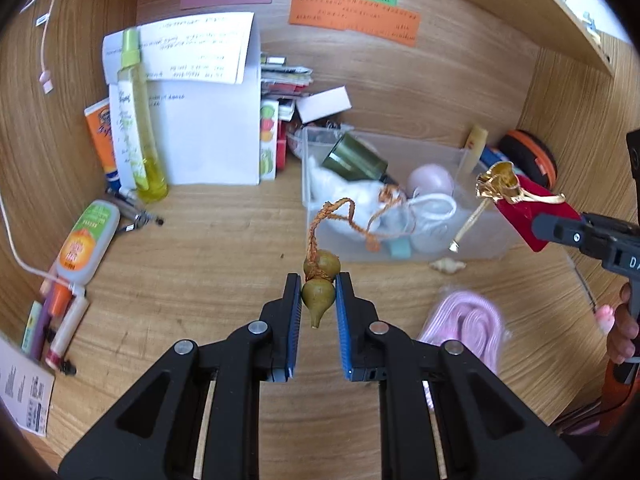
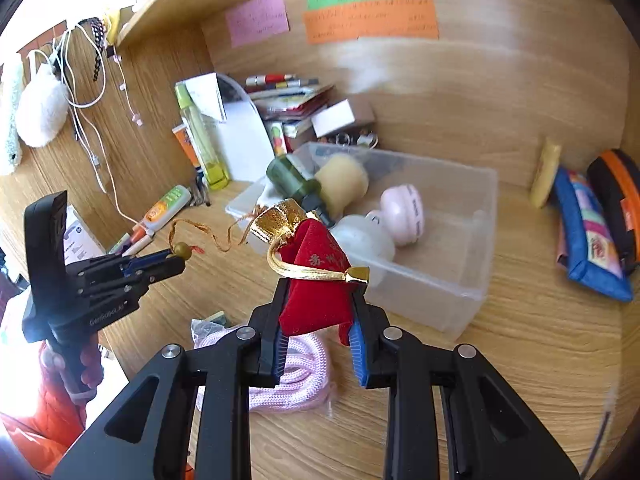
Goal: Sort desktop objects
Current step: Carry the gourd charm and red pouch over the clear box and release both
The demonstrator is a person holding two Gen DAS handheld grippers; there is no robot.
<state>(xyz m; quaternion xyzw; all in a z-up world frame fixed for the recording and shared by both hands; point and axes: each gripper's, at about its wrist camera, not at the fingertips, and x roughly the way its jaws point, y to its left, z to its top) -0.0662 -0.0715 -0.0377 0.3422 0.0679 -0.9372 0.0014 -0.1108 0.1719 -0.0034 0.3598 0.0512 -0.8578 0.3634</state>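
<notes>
Small green gourd charm sits pinched between the blue pads of my left gripper, jaws closed tight on its lower bulb; stem tip points back toward the camera, and its braided orange cord loops up and trails toward the clear plastic bin. The charm is lifted clear of the counter. In the right wrist view my right gripper has its jaws clamped on a red velvet pouch with a gold collar and gold drawstring; the pouch is held above the counter, in front of the bin's near wall. The bin holds a dark green bottle lying tilted, a tan puff, a pink round case and a frosted white bottle. A coil of pink rope lies on the counter below the right jaws. Left of the bin stand a tall yellow-green spray bottle and white paper sheets; a white tube with an orange label lies flat nearby. Right of the bin, a blue pencil case leans against an orange-and-black pouch. Coloured notes are stuck to the back wall.
</notes>
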